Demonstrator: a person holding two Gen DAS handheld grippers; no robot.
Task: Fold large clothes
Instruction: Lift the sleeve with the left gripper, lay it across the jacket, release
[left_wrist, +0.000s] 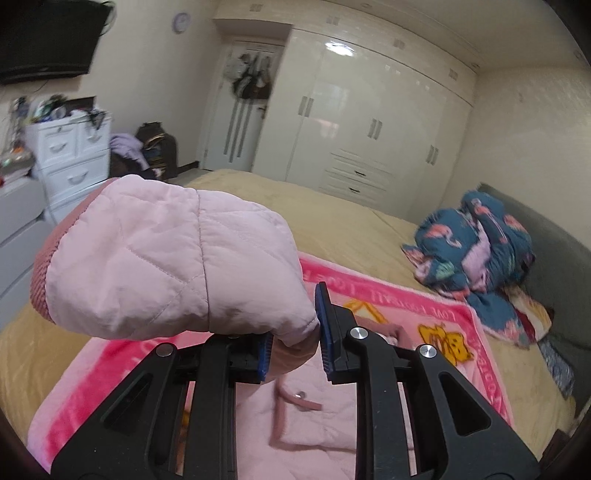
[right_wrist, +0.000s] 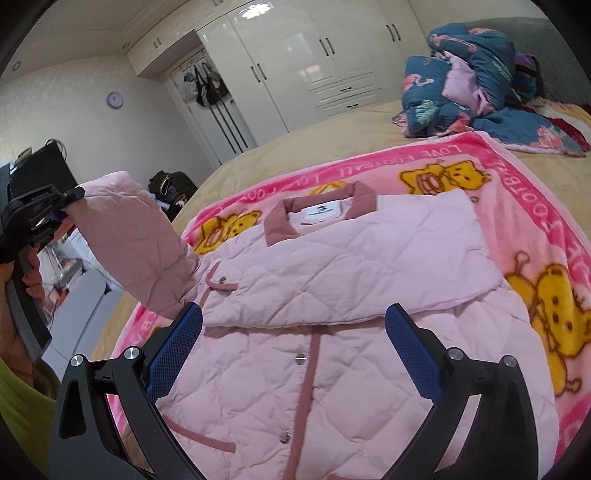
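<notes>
A pink quilted jacket lies front up on a pink cartoon blanket, its far sleeve folded across the chest below the darker collar. My left gripper is shut on the cuff end of the other sleeve and holds it lifted above the bed. The same lifted sleeve and left gripper show at the left of the right wrist view. My right gripper hovers open over the jacket's lower front, nothing between its blue pads.
The blanket lies on a tan bed. A heap of dark floral bedding sits by the grey headboard. White wardrobes line the far wall; white drawers and bags stand beside the bed at left.
</notes>
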